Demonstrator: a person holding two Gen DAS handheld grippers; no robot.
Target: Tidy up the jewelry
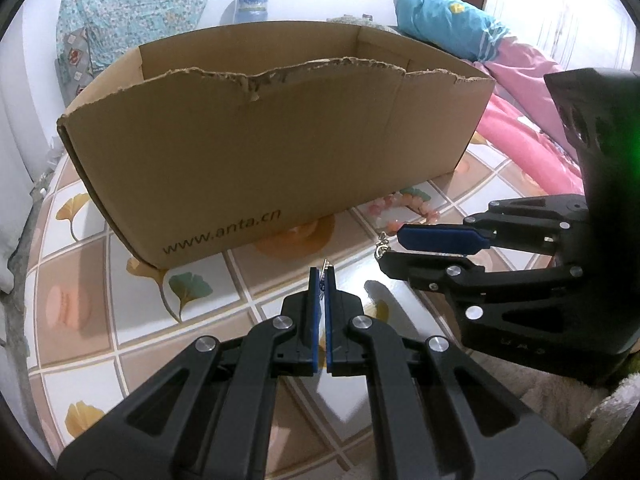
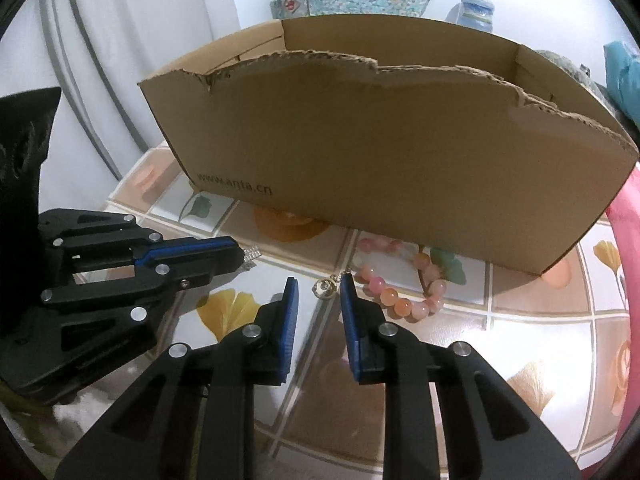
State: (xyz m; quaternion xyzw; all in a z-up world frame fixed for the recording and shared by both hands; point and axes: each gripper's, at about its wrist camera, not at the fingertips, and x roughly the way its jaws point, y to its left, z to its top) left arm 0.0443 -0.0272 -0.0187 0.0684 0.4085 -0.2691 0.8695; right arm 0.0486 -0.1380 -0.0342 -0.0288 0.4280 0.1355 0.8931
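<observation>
An open cardboard box with a torn front rim stands on the tiled table; it also fills the right wrist view. My left gripper is shut on a small silver sparkly piece, whose end also shows in the right wrist view. My right gripper is open, its fingers either side of a small silver ring-shaped pendant on the table. A pink bead bracelet lies just right of it, in front of the box, and shows in the left wrist view.
The table has a glossy tile and ginkgo-leaf pattern. Pink and blue bedding lies to the right. Patterned cloth hangs behind the box, and a blue-capped water bottle stands behind it.
</observation>
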